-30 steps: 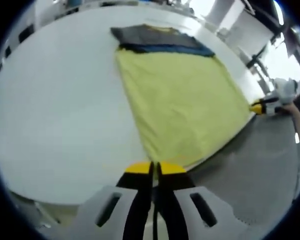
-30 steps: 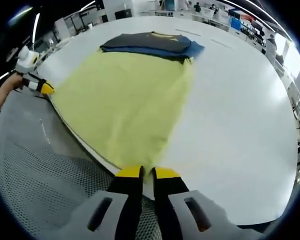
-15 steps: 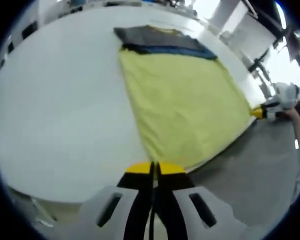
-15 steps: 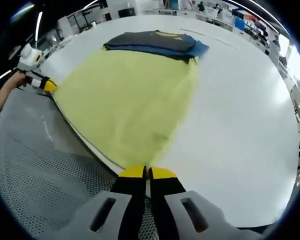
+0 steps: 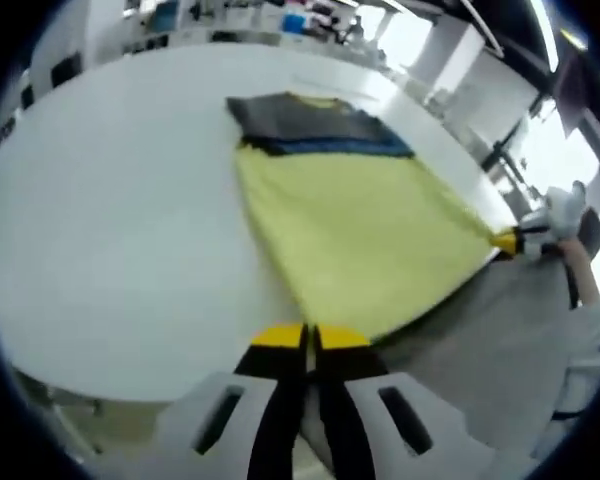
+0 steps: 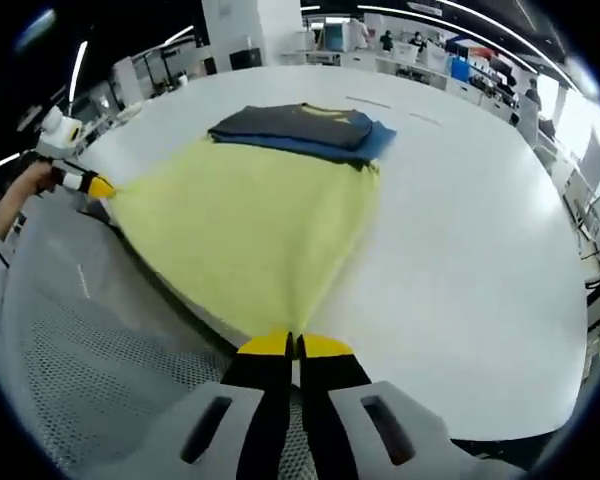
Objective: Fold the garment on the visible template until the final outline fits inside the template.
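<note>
The yellow garment (image 5: 365,230) is spread on the white table (image 5: 110,230), its near edge lifted at the table's rim. One near corner is pinched by the left gripper (image 5: 310,338), jaws pressed together; the other by the right gripper (image 6: 294,346), likewise closed. A dark folded stack (image 6: 300,128) touches its far edge. Wide bare tabletop is seen on either side.

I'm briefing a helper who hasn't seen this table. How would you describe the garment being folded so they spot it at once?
On the large white table, look from the near edge toward the middle. The pale yellow cloth garment spreads there, its two near corners pinched by the left tongs and right tongs. Unlike the stack of dark grey and blue folded clothes at its far end, it is opened out.
</note>
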`<action>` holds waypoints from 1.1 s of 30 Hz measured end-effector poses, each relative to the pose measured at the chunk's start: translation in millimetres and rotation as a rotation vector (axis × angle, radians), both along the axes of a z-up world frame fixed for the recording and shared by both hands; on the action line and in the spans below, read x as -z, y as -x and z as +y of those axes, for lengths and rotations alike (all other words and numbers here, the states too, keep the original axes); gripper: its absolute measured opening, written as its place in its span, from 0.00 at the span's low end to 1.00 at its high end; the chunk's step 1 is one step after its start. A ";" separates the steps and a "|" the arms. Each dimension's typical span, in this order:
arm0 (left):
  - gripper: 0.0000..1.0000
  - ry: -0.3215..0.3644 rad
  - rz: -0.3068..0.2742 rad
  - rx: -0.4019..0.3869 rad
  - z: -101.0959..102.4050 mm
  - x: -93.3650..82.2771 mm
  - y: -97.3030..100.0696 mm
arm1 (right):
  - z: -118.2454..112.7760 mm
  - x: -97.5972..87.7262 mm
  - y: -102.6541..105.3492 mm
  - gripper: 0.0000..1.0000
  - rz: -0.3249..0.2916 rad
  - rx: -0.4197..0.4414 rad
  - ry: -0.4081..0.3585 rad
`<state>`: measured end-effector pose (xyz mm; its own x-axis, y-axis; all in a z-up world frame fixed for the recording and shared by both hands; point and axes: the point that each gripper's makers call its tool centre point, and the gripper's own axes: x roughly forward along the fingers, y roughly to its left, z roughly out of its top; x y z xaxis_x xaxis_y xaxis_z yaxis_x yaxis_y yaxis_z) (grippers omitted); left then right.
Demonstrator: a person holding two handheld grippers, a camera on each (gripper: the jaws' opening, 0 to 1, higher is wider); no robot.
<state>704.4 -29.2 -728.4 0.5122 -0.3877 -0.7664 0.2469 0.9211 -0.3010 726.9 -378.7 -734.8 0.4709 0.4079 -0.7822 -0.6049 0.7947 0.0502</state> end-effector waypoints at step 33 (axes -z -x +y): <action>0.00 -0.069 0.016 0.096 1.7 -54.9 67.4 | 1.5 -66.2 65.7 0.02 0.043 -0.115 0.015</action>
